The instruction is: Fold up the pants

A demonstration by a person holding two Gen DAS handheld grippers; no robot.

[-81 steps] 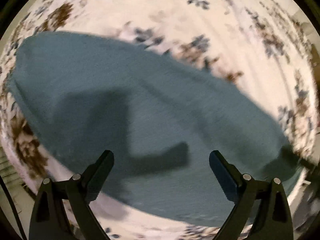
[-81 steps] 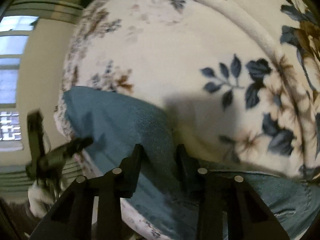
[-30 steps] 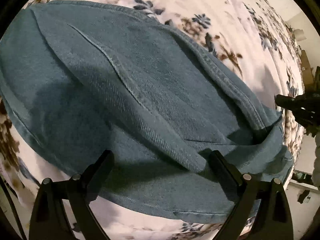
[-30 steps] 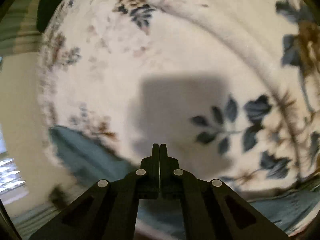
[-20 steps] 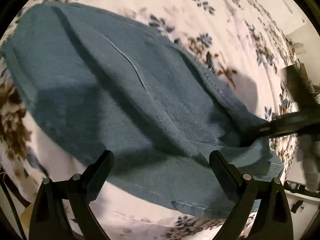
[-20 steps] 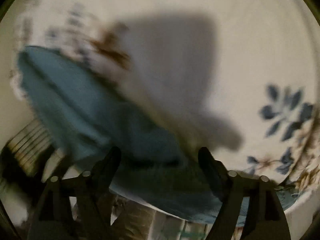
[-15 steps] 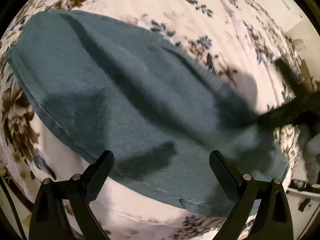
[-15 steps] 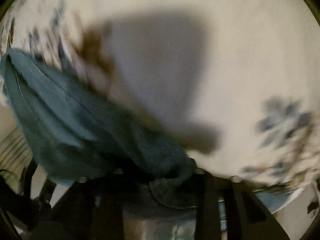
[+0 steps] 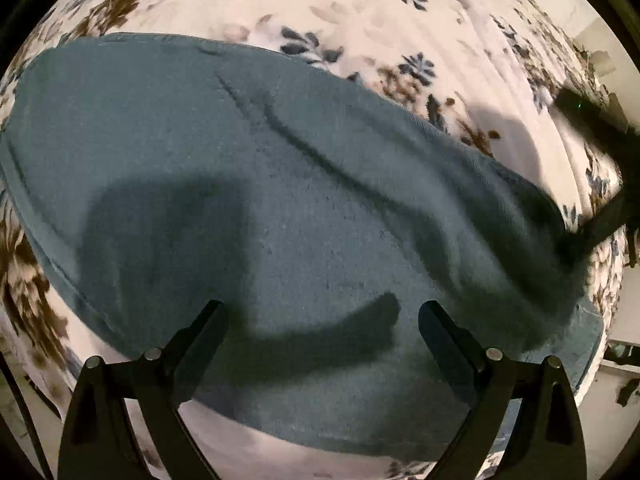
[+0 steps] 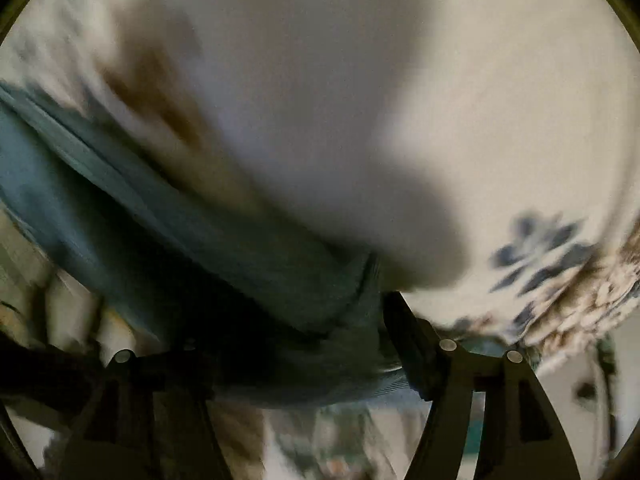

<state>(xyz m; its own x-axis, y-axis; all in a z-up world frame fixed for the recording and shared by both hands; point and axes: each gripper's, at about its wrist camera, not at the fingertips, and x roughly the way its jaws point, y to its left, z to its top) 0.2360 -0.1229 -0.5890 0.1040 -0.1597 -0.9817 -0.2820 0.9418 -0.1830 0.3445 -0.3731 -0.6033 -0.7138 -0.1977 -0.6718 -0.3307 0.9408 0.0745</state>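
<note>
A: Here, the blue pants (image 9: pixel 280 208) lie folded across the floral bedspread (image 9: pixel 420 12), filling the middle of the left wrist view. Which step?

B: Judging by the lie, 1 fold is laid and the far end is being set for the next.

A: And the 2 claws?

B: The left gripper (image 9: pixel 322 316) hangs spread and empty above the cloth, pointing steeply down. At lower centre of its own view, the right gripper (image 10: pixel 288 320) is opening around the pants' end, cloth between the jaws; the next move calls for a fresh, firm pinch.
</note>
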